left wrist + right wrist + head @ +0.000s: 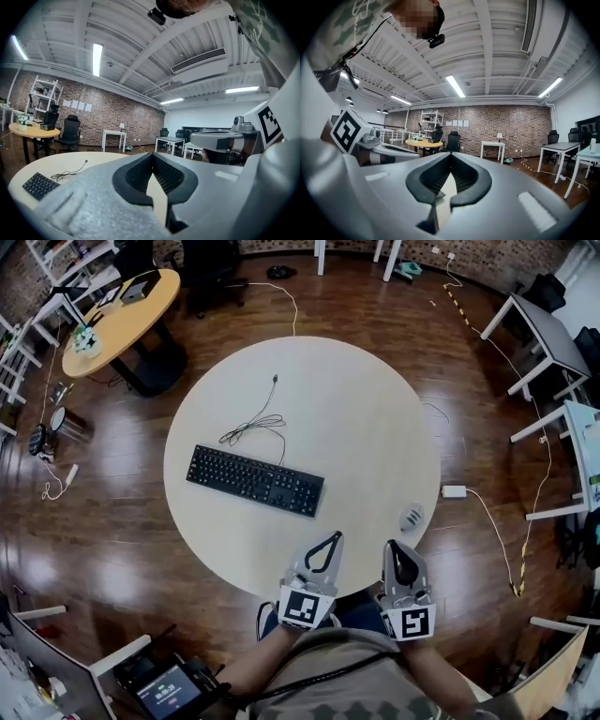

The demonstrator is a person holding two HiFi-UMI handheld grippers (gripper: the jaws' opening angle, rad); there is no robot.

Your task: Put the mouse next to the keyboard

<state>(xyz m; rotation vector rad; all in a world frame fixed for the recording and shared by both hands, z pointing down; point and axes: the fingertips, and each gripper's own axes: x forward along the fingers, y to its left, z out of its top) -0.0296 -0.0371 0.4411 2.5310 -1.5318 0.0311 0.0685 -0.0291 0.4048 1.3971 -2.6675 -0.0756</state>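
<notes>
mouse (411, 517) by table (375, 409) edge, open top toward keyboard (255, 480); left gripper (336, 536) and right gripper (395, 547) closed, empty

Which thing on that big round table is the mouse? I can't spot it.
Find the big round cream table in the middle of the room. Near its right-hand edge, well apart from the black keyboard, lies the mouse: a small greyish oval, the only pale, rounded thing on it.
</notes>
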